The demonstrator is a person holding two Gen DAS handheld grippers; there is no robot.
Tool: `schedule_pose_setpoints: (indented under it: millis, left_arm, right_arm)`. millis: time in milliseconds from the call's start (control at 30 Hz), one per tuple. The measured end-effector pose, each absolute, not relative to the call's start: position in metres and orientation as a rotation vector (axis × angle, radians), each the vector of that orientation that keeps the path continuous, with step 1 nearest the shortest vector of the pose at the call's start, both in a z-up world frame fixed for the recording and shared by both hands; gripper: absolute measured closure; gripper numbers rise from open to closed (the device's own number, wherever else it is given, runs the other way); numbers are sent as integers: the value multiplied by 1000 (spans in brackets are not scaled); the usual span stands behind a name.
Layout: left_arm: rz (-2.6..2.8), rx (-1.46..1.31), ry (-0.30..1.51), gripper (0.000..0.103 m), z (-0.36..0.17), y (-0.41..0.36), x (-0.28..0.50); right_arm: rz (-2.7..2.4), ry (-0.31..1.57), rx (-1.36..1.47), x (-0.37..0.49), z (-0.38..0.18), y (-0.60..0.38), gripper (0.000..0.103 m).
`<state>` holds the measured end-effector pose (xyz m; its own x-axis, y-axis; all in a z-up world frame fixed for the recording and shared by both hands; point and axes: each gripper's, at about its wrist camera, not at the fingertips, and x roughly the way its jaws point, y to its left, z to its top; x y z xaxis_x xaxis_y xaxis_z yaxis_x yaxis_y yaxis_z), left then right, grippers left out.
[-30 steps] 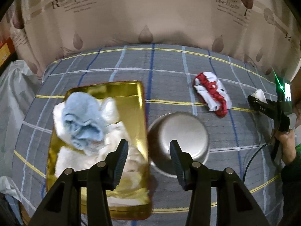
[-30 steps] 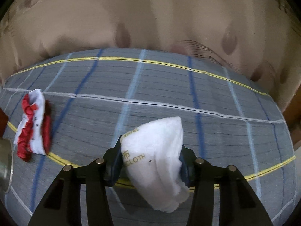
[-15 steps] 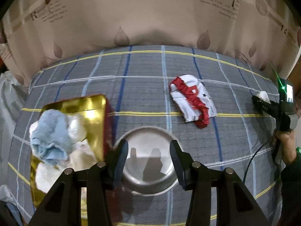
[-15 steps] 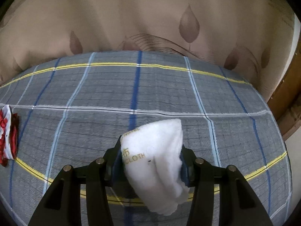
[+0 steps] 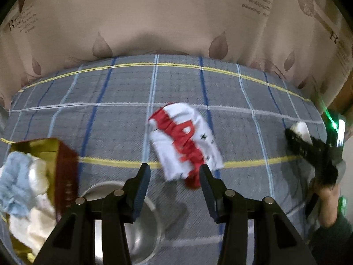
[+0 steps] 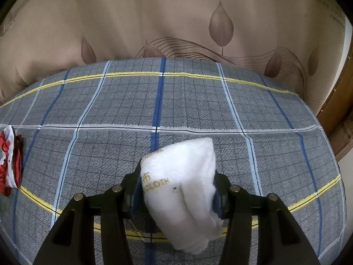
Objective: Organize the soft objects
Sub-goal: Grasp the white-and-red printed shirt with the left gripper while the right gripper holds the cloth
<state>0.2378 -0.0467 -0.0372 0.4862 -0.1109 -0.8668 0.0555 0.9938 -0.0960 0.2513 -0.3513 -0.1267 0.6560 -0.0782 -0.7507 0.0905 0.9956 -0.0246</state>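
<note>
A red and white cloth lies crumpled on the plaid bedspread, just ahead of my left gripper, which is open with nothing between its fingers. My right gripper is shut on a folded white cloth with gold lettering and holds it above the bedspread. The left wrist view shows that gripper at the far right, held by a person's hand. A gold tin at the left holds a light blue cloth and white cloths. The red and white cloth shows at the right wrist view's left edge.
A round metal bowl sits under my left gripper, beside the gold tin. A beige curtain with leaf prints hangs behind the bed. A brown wooden frame stands at the right edge.
My left gripper swept right from above the gold tin, over the bowl, toward the red and white cloth. My right gripper shifted right early on, then held still with the white cloth.
</note>
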Motion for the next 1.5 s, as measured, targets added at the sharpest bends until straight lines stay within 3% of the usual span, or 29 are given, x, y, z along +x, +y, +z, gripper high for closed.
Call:
schedule_pose_setpoints:
  millis: [667,1200,1267,1333,1500]
  left_arm:
    - [-41,-75,1097,54,-89,-72,307]
    - [-5,-42,1057,39,-92,-77,303]
    - [6,-45,1070,34,-98,-76,305]
    - [21,-64,1068,23,-99,-74,306]
    - [58,-151,1082,20,-107,-64,312]
  right_arm:
    - [-85,855,39,253,-128,-350,52]
    - [-78,856,48,253,-128,-349,50]
    - [-78,857,47,253,-128,-348,50]
    - [-78,857,48,253,-128,-348,50]
    - [-77,857,49,253,-128,-349,50]
